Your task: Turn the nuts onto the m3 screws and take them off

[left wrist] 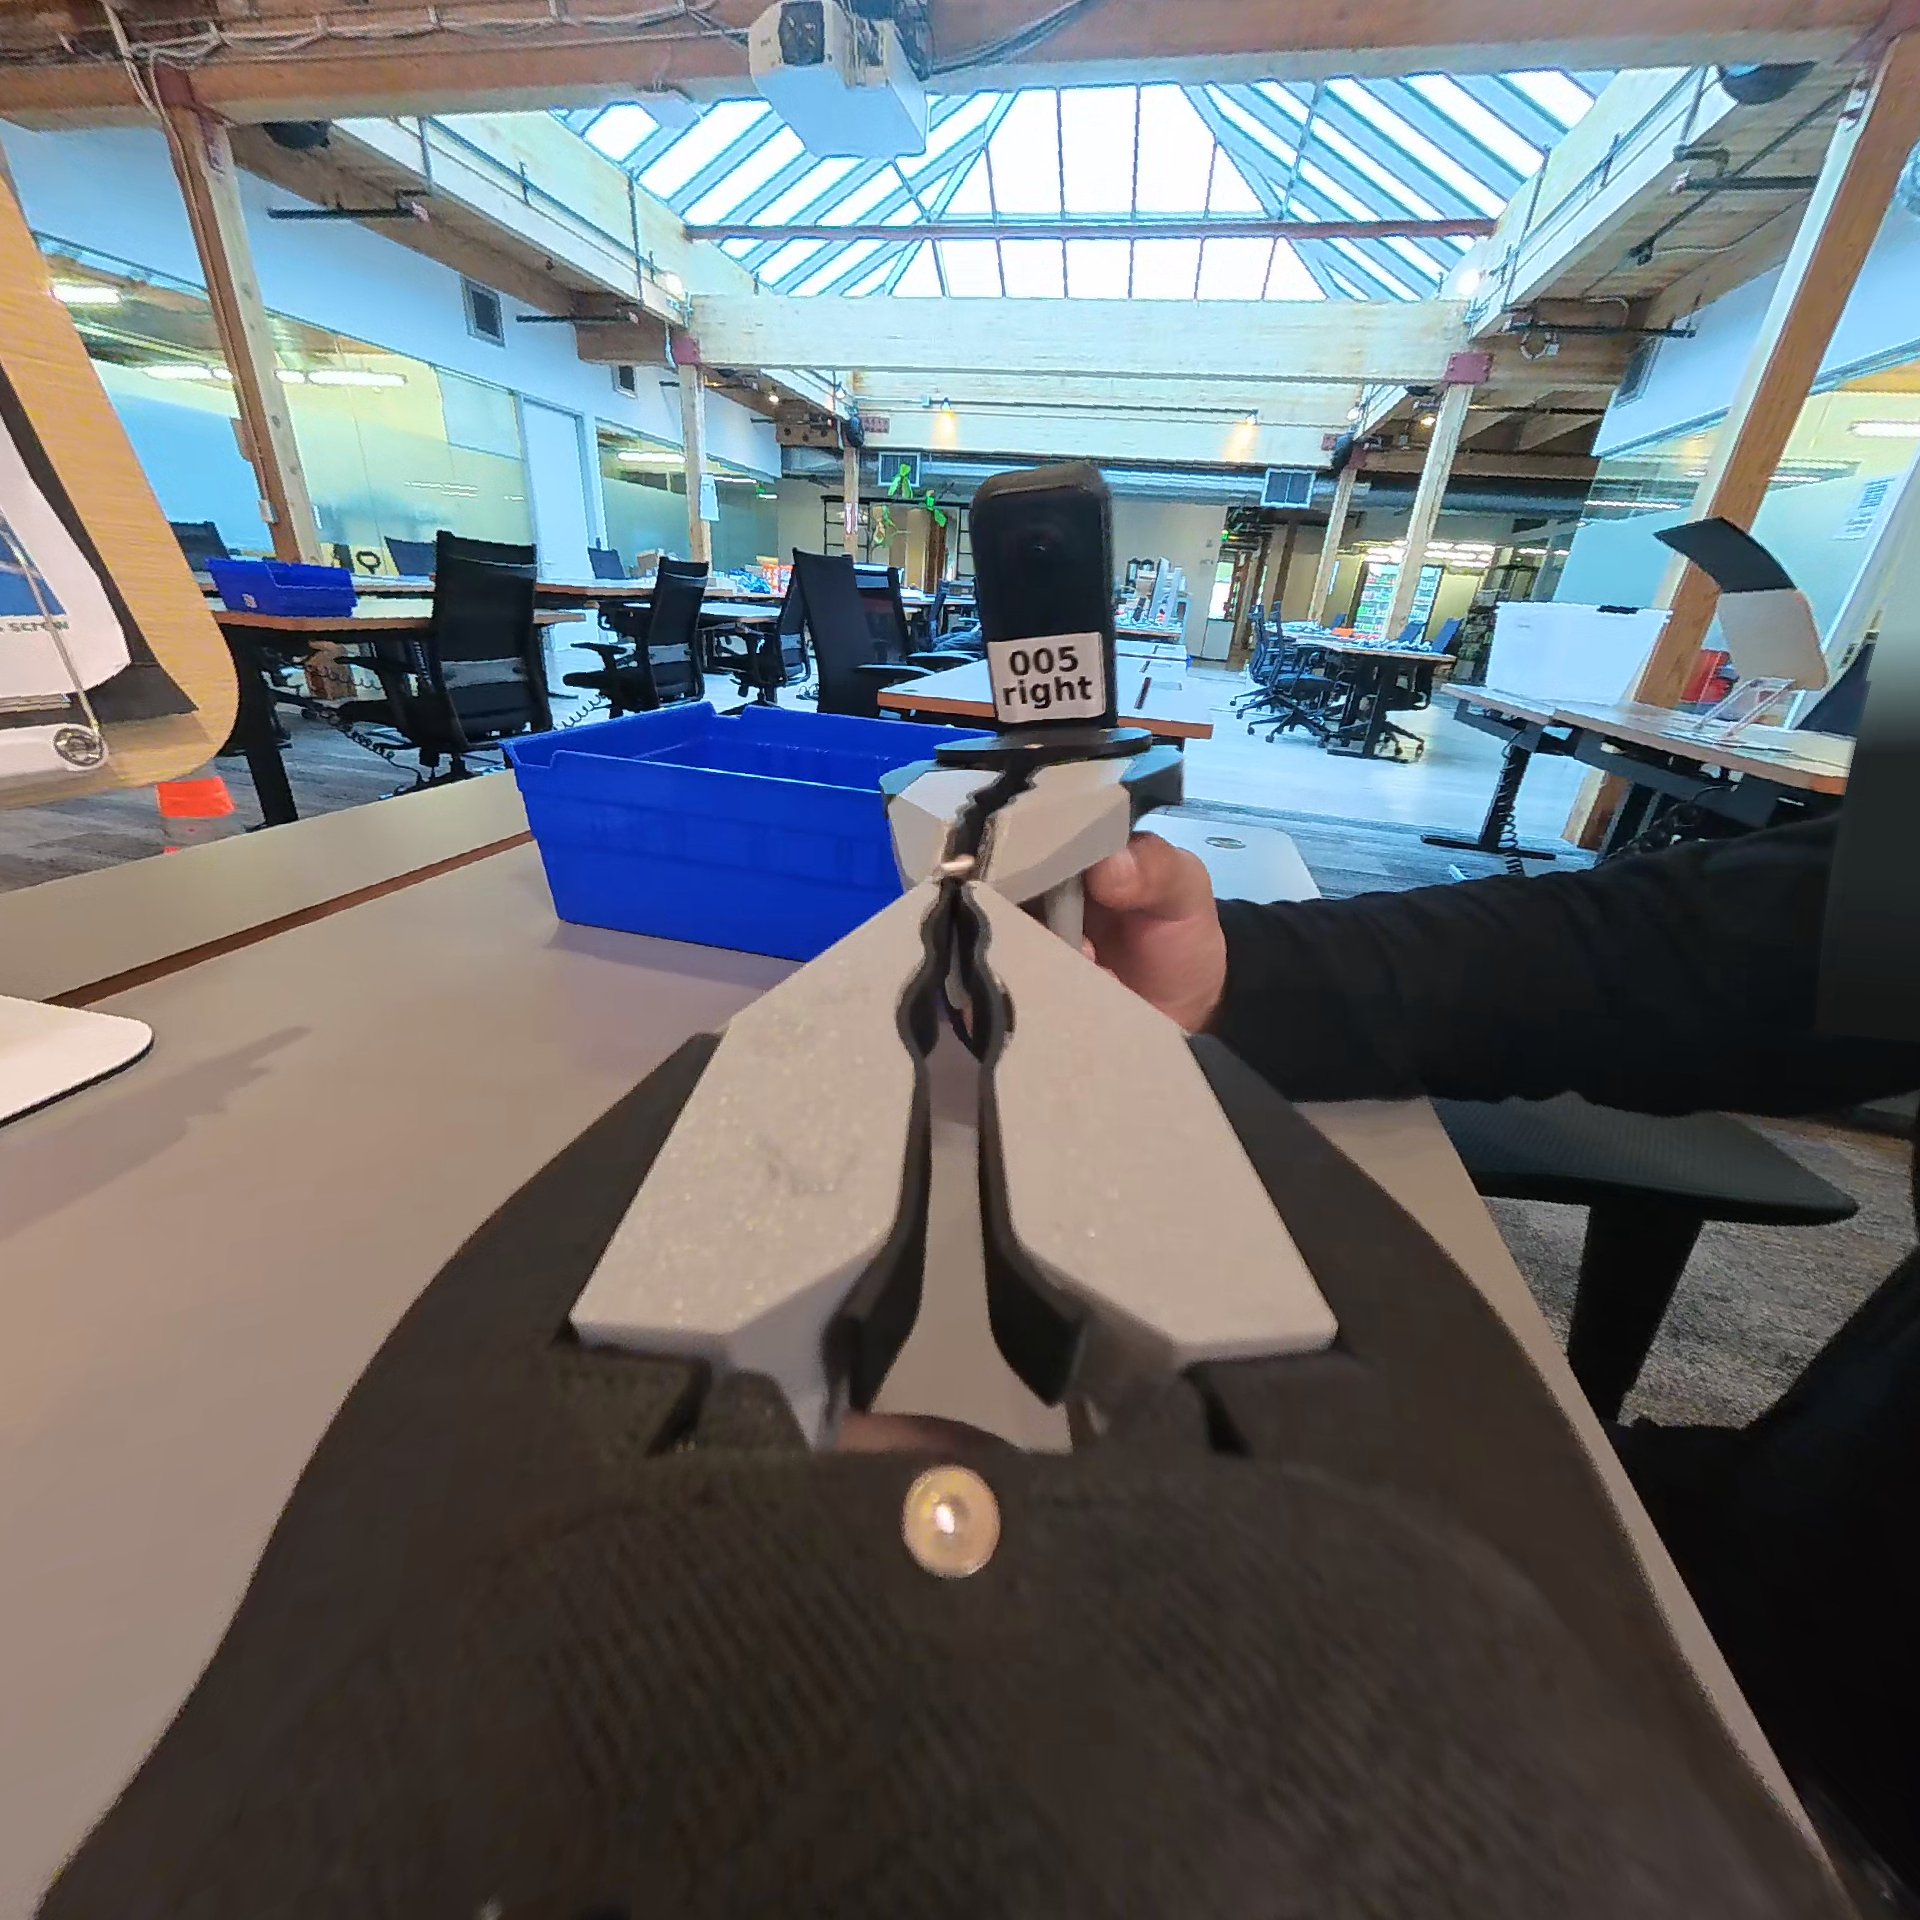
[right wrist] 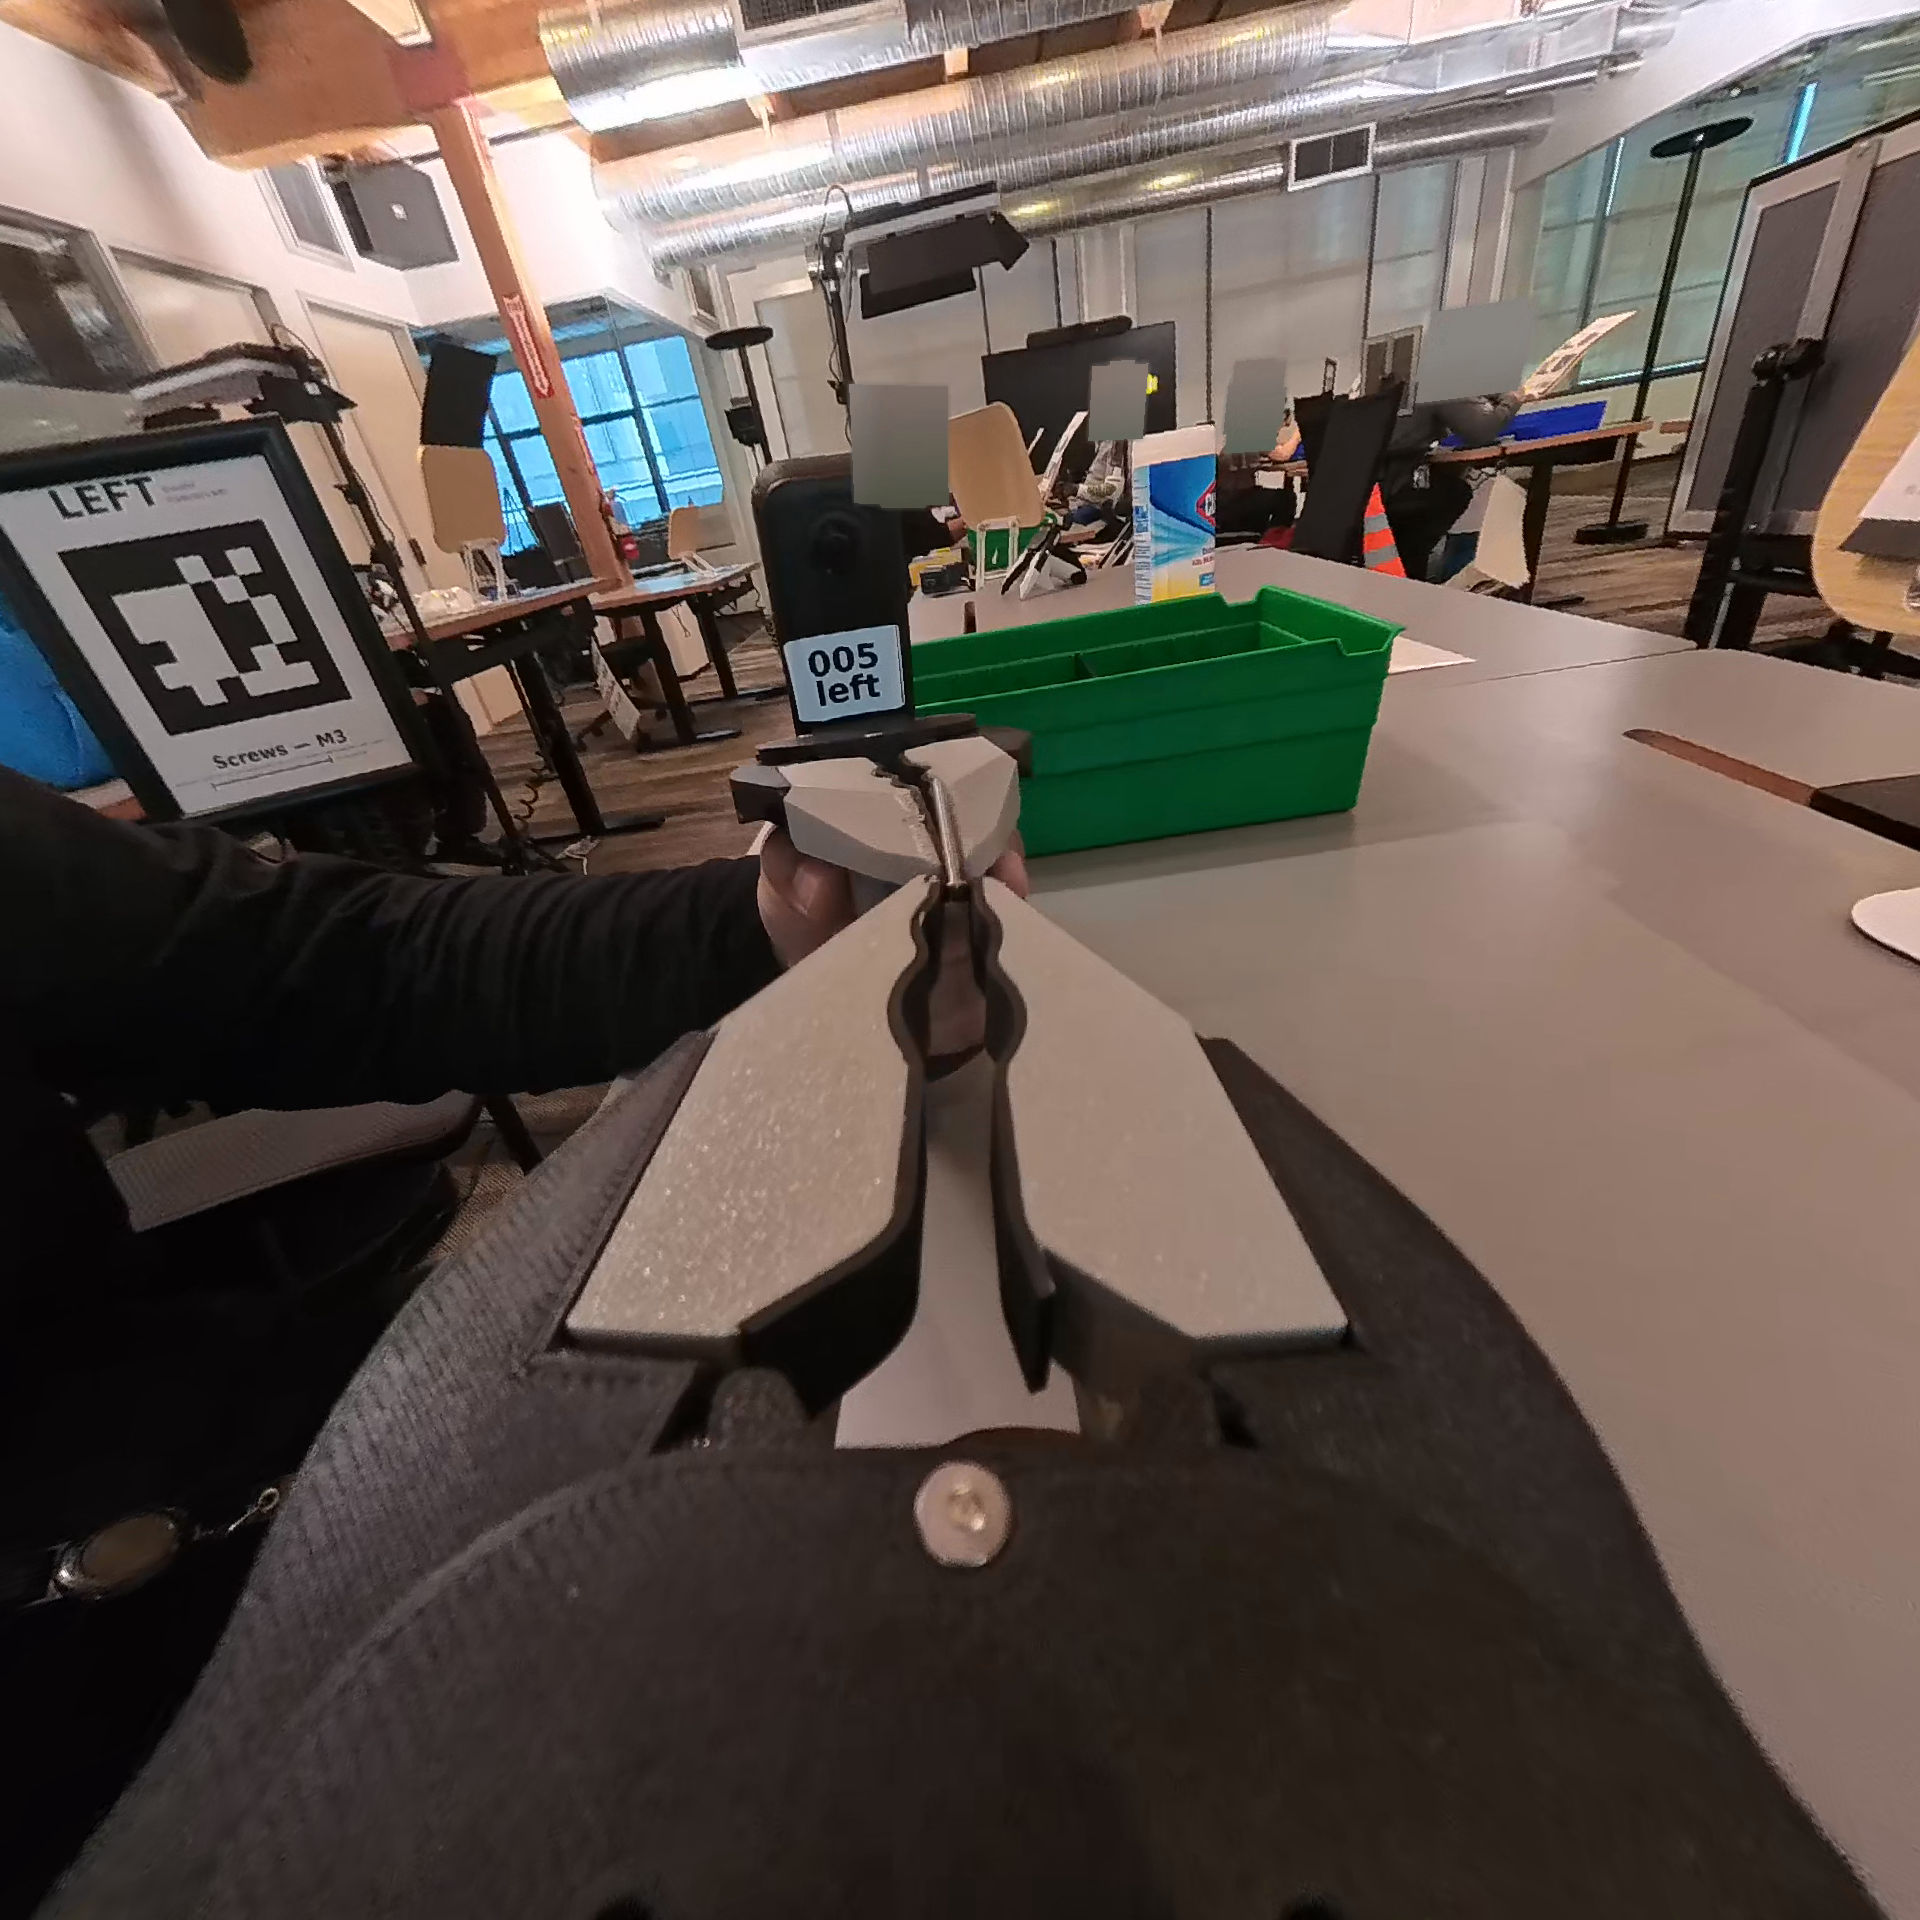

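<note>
The two grippers were held tip to tip above the grey table (right wrist: pixel 1455 987). The left gripper (left wrist: pixel 948 896) was closed on the screw (right wrist: pixel 943 831), whose long axis slanted up along its fingers. The right gripper (right wrist: pixel 952 896) was closed at the screw's lower end, where a nut (left wrist: pixel 958 862) was judged to be pinched. A blue bin (left wrist: pixel 707 831) and a green bin (right wrist: pixel 1174 717) stood behind; an open office was seen around.

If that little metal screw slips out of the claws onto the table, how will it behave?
The screw looks thin, round and smooth, so it would likely roll on the flat grey table. Probably stiff and very light. Only the left claw tips pinch it, so it may slip.
</note>
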`<state>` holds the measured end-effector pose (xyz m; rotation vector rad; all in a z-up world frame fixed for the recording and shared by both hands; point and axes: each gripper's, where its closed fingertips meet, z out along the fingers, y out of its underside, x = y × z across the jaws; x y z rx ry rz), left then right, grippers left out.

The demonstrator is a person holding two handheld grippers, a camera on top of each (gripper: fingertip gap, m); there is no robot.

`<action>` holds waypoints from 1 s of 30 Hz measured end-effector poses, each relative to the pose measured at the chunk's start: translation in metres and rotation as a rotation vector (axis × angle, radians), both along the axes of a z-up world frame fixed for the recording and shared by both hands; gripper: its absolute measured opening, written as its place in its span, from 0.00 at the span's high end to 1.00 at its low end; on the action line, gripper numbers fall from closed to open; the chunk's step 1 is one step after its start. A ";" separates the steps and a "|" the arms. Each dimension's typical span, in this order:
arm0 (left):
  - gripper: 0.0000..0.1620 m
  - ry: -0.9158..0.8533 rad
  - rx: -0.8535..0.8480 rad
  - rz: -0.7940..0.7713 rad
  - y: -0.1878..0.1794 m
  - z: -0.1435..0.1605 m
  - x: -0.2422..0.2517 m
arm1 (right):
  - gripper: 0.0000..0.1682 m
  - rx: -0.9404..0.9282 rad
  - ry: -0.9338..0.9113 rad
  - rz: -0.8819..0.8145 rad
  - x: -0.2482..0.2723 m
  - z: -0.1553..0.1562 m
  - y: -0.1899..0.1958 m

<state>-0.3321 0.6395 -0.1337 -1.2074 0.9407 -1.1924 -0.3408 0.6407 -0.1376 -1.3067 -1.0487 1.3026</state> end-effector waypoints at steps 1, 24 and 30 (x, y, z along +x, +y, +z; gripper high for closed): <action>1.00 -0.001 0.001 -0.001 0.000 0.000 0.000 | 0.99 -0.004 0.005 0.002 0.001 0.001 0.000; 1.00 0.023 0.054 0.017 -0.001 0.001 -0.002 | 0.99 -0.031 0.001 0.025 -0.001 -0.003 -0.001; 1.00 0.022 0.040 0.006 -0.001 0.000 -0.002 | 0.99 -0.034 -0.021 0.040 -0.002 -0.007 -0.001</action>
